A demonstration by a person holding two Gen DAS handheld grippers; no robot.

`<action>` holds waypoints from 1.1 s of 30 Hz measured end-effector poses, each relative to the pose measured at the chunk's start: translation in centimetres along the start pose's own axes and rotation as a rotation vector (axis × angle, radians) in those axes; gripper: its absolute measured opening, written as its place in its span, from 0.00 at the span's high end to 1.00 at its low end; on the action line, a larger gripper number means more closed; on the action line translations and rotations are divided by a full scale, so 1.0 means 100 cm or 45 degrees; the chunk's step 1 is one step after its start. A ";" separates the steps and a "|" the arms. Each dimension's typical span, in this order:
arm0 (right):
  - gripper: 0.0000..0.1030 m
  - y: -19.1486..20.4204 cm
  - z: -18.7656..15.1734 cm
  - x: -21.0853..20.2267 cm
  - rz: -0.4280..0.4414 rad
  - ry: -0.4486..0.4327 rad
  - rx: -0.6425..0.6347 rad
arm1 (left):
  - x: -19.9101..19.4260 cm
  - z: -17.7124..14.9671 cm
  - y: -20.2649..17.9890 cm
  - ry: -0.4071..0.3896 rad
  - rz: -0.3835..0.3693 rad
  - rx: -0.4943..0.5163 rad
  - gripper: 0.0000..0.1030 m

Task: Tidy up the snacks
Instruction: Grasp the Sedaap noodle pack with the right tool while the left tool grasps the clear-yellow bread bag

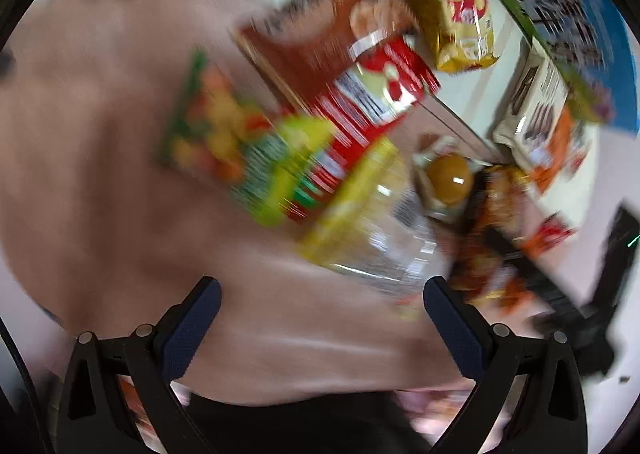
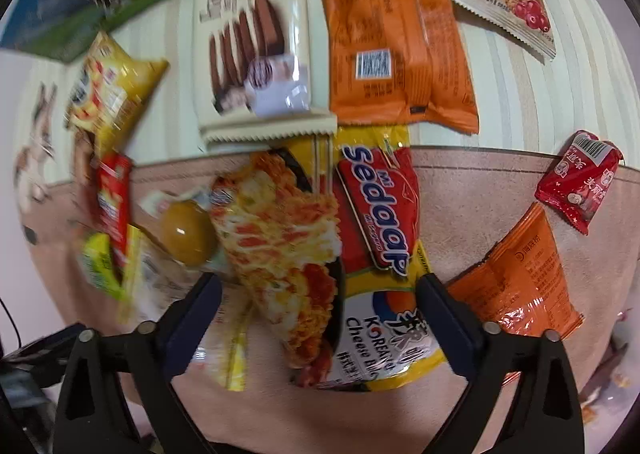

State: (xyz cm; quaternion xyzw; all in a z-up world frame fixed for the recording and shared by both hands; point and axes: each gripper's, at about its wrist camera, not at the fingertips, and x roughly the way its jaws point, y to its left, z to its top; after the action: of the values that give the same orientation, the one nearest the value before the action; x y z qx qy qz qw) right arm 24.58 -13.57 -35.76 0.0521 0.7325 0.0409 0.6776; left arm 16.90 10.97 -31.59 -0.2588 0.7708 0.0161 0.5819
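Low in the middle of the right wrist frame, the right gripper (image 2: 318, 288) is hanging over a big yellow noodle packet (image 2: 376, 254). Its two dark fingers are sitting apart, one on each side of the packet, and the pads are not pressing on it. It looks like this hand is getting ready to pinch that packet.

The packet is lying on a pink mat (image 2: 480, 190), with its top end poking over the mat's edge onto the striped table (image 2: 560, 94). Just left of it, a brown egg snack (image 2: 188, 236) is sitting in clear wrap. At the top of the frame a cream cookie pack (image 2: 252, 46) and an orange pack (image 2: 396, 50) are lying side by side — they look sorted already. A small red packet (image 2: 578, 180) and an orange bag (image 2: 516, 286) are waiting on the right.

In the blurry left wrist frame, the left gripper (image 1: 322, 294) is spread wide with nothing between its fingers. It is hanging over bare mat — maybe to help hold things steady. A red packet (image 1: 380, 94) and a green one (image 1: 208, 122) are lying above it in the frame.
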 end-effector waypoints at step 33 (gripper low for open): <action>0.20 -0.044 -0.023 0.028 0.169 0.177 -0.002 | 0.065 0.018 -0.018 0.040 0.252 0.005 0.38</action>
State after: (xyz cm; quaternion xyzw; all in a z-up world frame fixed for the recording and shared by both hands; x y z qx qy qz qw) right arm 21.97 -17.51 -38.88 0.0969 0.7726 0.0898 0.6210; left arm 18.01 7.55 -37.52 -0.1805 0.8016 0.0680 0.5659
